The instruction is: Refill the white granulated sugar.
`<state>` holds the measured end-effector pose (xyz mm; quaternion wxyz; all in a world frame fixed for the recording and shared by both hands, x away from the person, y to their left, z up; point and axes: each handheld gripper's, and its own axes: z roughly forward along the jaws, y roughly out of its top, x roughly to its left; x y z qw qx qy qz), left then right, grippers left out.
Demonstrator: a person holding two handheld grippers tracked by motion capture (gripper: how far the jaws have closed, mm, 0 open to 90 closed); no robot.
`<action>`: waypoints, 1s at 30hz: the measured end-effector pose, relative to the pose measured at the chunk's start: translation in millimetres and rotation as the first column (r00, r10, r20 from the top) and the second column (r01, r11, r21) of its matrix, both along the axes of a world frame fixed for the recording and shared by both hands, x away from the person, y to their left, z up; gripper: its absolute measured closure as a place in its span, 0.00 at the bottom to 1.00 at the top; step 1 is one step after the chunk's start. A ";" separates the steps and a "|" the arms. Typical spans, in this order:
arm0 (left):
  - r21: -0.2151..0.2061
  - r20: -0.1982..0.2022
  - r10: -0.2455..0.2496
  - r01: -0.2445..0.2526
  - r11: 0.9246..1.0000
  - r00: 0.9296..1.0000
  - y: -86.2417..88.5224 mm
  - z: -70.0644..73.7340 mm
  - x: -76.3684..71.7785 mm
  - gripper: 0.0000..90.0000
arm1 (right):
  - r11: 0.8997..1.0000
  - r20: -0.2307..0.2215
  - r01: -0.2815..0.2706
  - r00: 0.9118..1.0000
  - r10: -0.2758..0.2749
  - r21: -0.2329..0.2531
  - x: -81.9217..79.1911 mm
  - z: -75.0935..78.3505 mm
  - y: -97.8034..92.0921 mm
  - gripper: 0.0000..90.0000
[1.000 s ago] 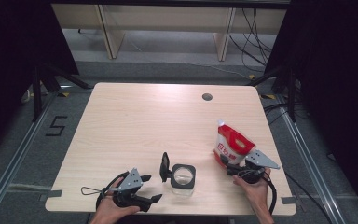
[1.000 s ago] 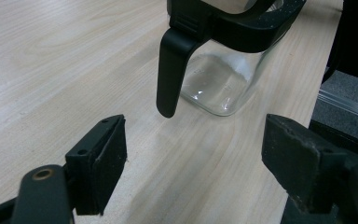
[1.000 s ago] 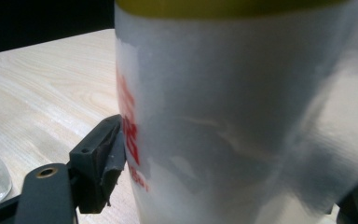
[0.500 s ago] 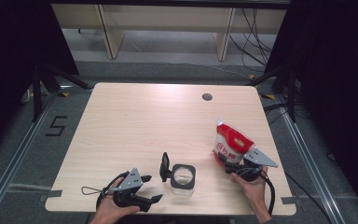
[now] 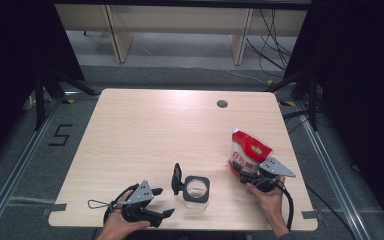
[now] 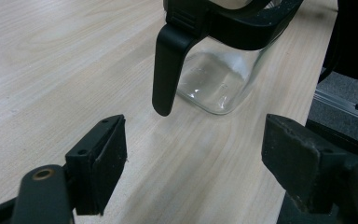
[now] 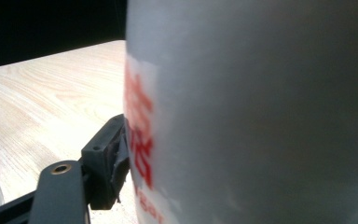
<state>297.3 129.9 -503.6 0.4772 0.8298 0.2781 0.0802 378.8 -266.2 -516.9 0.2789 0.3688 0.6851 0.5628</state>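
Seen from the high view, the right gripper (image 5: 252,175) clamps the foot of the red-and-white pouch (image 5: 248,151) standing near the table's (image 5: 145,125) right edge, so a low hold could let the soft bag fold or tip. Along the left gripper (image 6: 193,154), jaws spread wide short of the glass jar (image 6: 219,79), whose hanging black lid (image 6: 168,70) could be knocked; the right gripper view shows one pad (image 7: 112,163) pressed into the pouch.

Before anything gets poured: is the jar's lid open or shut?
Open. The jar shows a clear round mouth from above, and its black lid hangs flipped to the side.
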 end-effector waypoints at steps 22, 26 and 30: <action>0.009 0.012 -0.006 0.006 1.000 1.000 2.3 1.6 0.8 0.24 | 0.994 -0.017 0.041 0.999 -0.043 -0.100 -10.5 11.5 10.0 0.41; -0.011 0.001 0.003 -0.003 1.000 1.000 1.3 1.0 -0.3 0.24 | 0.991 -0.007 0.016 1.000 -0.018 -0.130 -15.6 15.3 9.5 0.41; -0.015 0.004 0.004 -0.004 1.000 1.000 1.1 1.5 -0.3 0.24 | 0.993 0.000 0.028 1.000 -0.028 -0.113 -25.6 22.6 11.6 0.42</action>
